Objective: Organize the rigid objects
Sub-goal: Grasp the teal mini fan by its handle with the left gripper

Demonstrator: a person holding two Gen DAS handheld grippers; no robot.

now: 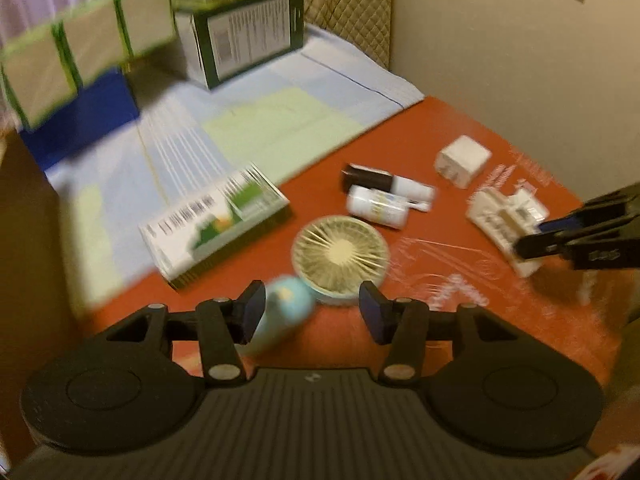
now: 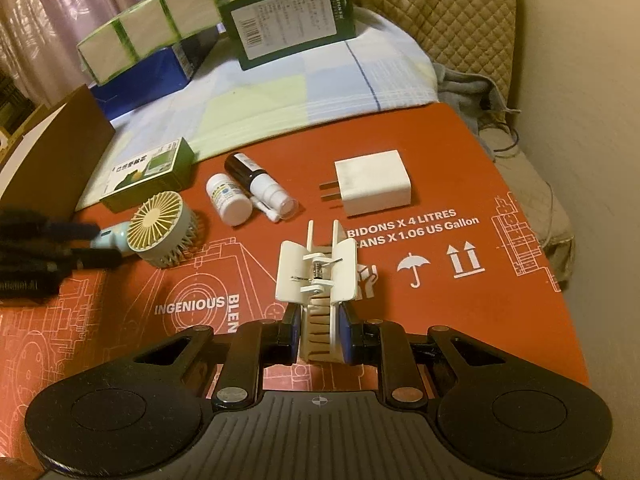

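Observation:
A small hand fan with a cream grille lies on the red cardboard sheet. Its pale blue handle sits between the fingers of my left gripper, close to the left pad and well apart from the right one, so the gripper is open. In the right wrist view the same fan lies at the left, with the left gripper around its handle. My right gripper is shut on a cream spring clip, whose toothed end is between the pads. The clip stands just over the cardboard.
On the cardboard lie a white plug charger, a white pill bottle, a dark spray bottle and a small green box. Behind, on a checked cloth, stand a large green box, a green-edged pack and a blue box.

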